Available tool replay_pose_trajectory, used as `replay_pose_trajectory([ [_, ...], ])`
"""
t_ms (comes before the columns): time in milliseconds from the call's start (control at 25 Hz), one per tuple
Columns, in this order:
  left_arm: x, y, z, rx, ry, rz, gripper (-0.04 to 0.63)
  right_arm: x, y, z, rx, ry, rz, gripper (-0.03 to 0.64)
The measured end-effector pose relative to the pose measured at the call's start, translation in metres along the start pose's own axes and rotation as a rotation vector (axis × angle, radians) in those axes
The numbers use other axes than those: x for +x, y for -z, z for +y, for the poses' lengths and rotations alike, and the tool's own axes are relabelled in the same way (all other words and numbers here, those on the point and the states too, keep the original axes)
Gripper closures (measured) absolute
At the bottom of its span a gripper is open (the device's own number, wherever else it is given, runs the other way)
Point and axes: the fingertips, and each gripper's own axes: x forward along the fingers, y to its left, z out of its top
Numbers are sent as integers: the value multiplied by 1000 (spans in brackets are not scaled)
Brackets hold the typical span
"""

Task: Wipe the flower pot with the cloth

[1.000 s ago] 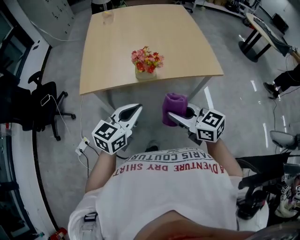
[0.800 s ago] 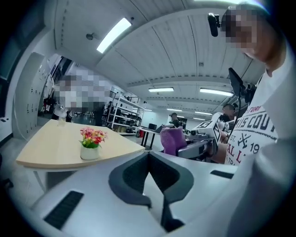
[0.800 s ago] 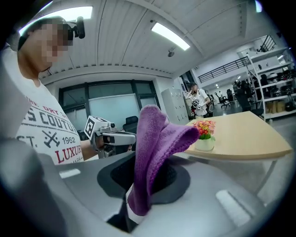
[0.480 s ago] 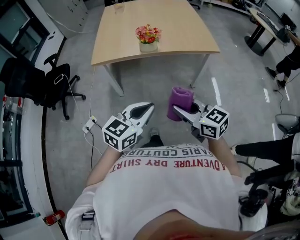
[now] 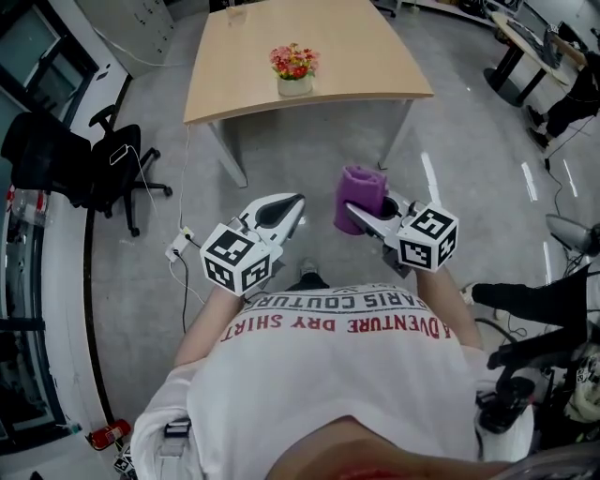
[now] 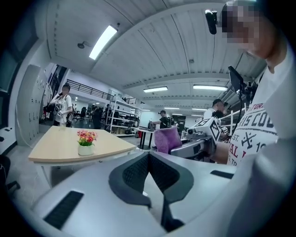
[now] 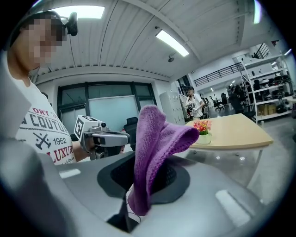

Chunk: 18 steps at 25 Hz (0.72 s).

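A small white flower pot [image 5: 294, 85] with red and pink flowers stands near the front edge of a light wooden table [image 5: 356, 47], well ahead of me; the pot [image 6: 85, 149] shows small in the left gripper view and the pot [image 7: 203, 137] in the right gripper view. My right gripper [image 5: 350, 217] is shut on a folded purple cloth [image 5: 360, 196], which sticks up between its jaws; in the right gripper view the cloth [image 7: 155, 146] fills the middle. Beside it, my left gripper [image 5: 296, 204] is shut with nothing in it. Both are held over the floor, a good way short of the table.
A black office chair [image 5: 56, 159] stands at the left with cables and a power strip [image 5: 178, 249] on the floor nearby. A small cup [image 5: 234, 13] sits at the table's far edge. Another desk [image 5: 534, 42] and a person's legs are at the far right. People and shelving stand beyond the table.
The table and flower pot have slid further away and up in the head view, mostly in the first half second. Both grippers kept their state, the right one still holding the cloth.
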Motion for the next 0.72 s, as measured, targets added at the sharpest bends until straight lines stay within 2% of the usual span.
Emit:
replay_pose_trajectory([
  [720, -8, -16, -4, 26, -3, -23, 594, 1, -11, 13, -22, -17, -9, 560],
])
